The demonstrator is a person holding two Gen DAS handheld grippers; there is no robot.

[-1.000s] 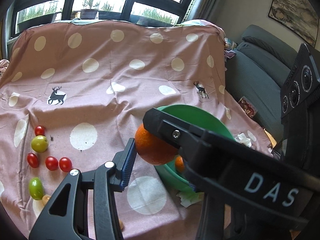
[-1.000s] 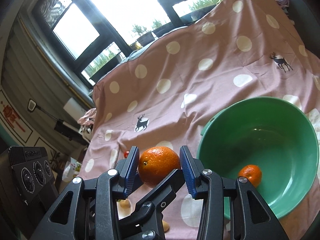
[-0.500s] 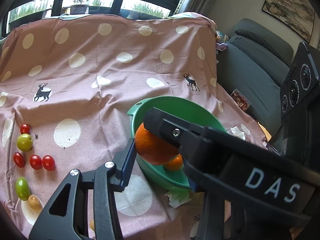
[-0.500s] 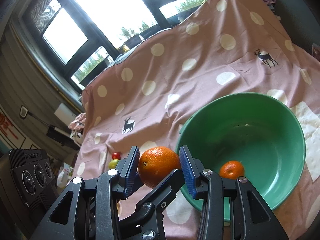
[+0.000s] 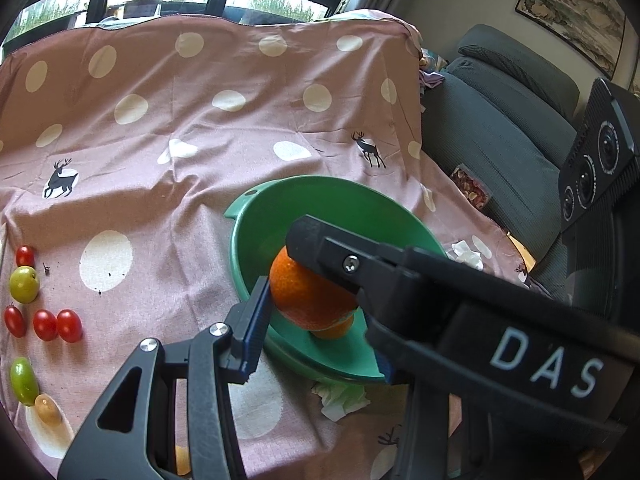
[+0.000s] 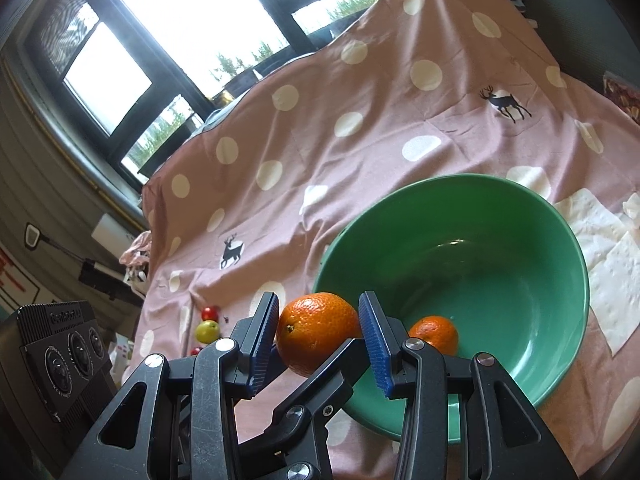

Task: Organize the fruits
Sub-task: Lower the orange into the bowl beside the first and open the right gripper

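From the left wrist view, the left gripper [image 5: 316,300] has an orange [image 5: 308,296] between its jaws; its blue pad touches the fruit's left side, while the right gripper's black body crosses in front and hides the other jaw, so a full clamp is likely but not certain. The orange hangs over the near rim of the green bowl [image 5: 248,240], above a smaller orange [image 5: 334,330] lying inside. Cherry tomatoes [image 5: 56,325] and green fruits [image 5: 24,284] lie on the pink dotted cloth [image 5: 160,128] at left.

From the right wrist view, the right gripper [image 6: 320,334] squeezes the same orange [image 6: 316,332], both blue pads pressing its sides, at the bowl's [image 6: 568,340] left rim. The smaller orange [image 6: 434,334] rests inside the bowl.
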